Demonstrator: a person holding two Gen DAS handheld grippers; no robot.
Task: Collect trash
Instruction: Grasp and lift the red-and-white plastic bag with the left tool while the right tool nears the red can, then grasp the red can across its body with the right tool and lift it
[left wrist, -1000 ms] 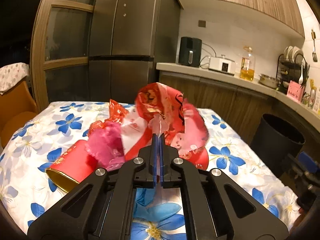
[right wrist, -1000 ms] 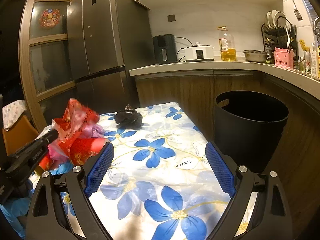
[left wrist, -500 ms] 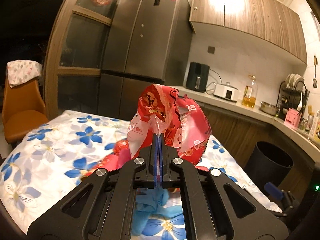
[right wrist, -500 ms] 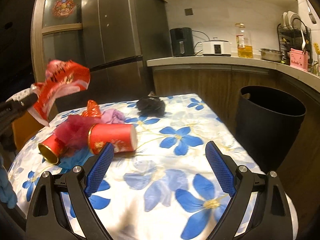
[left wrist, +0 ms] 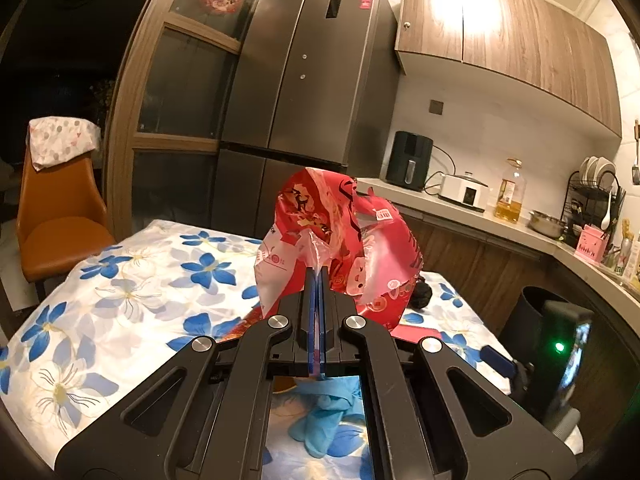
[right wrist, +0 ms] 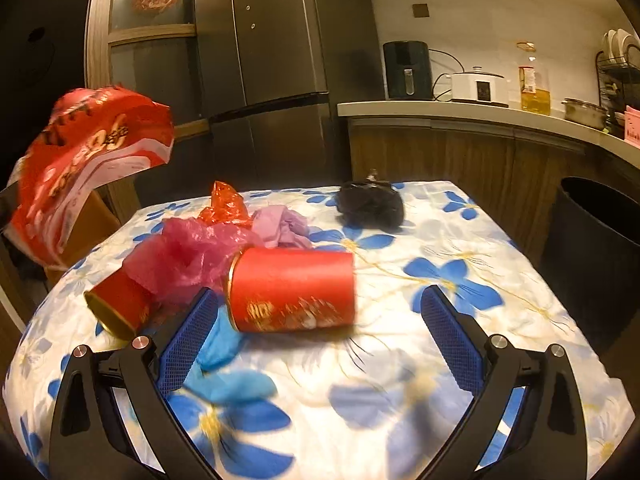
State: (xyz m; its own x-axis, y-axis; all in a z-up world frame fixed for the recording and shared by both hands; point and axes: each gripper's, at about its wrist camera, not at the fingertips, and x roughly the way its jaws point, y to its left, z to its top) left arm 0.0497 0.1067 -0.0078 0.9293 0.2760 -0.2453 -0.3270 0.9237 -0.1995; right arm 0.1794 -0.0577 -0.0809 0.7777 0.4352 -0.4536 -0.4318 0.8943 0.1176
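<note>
While your left claw [left wrist: 318, 280] is pressed together on a corner of the red bag [left wrist: 340, 240], that bag hangs in the air above the tabletop [left wrist: 132, 292], crumpled and printed with white and gold. From the right wrist view you see the same bag at the far left, lifted clear of the flowered cloth.

Your right claw [right wrist: 320, 320] is spread wide and holds nothing; its blue pads [right wrist: 188, 340] sit low over the near part of the tabletop. Between them, just ahead, a red can [right wrist: 294, 292] lies on its side with gold print facing you. A second, smaller red can [right wrist: 118, 306] lies tipped to its left, gold rim toward you. Pink plastic [right wrist: 188, 256] is bunched between and behind the two cans, touching both. A blue glove [right wrist: 224, 360] lies on the cloth just beside your left pad.

Farther back you have an orange wrapper [right wrist: 228, 204], a lilac wad [right wrist: 282, 226] next to it, and a black bag [right wrist: 370, 204] apart to the right. A black bin [right wrist: 600, 256] stands on the floor past the tabletop's right edge, under the counter.
</note>
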